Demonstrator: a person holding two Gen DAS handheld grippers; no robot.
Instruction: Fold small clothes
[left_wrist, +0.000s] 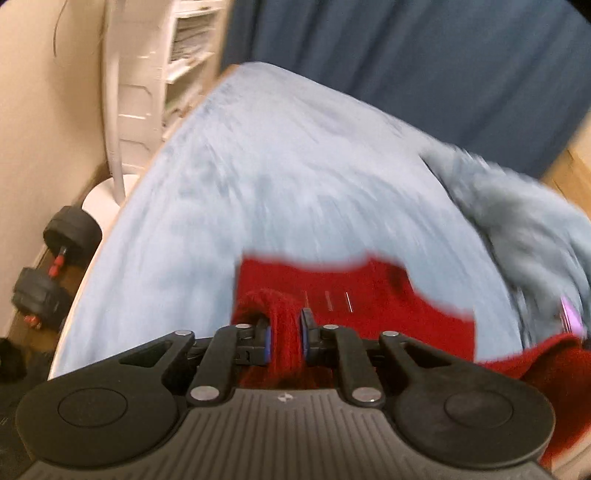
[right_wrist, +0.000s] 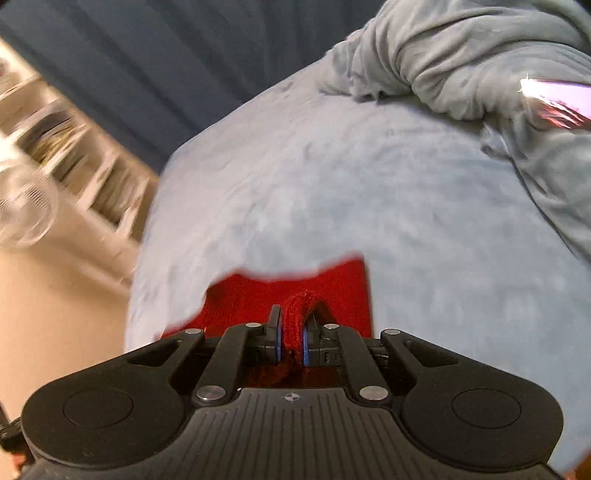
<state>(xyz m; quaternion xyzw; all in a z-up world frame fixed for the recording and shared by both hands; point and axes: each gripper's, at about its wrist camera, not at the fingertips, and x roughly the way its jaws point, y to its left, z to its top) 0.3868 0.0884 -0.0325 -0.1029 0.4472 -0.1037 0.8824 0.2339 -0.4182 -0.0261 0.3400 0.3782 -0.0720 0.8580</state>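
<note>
A small red knit garment lies on a light blue bed sheet. My left gripper is shut on a bunched fold of the red garment at its near edge. My right gripper is shut on another bunched edge of the same red garment. Both hold the cloth just above the sheet. The views are motion-blurred.
A rumpled grey-blue blanket lies at the far right of the bed with a shiny pink object on it. Dark blue curtains hang behind. White shelves, a white fan stand and dumbbells stand left of the bed.
</note>
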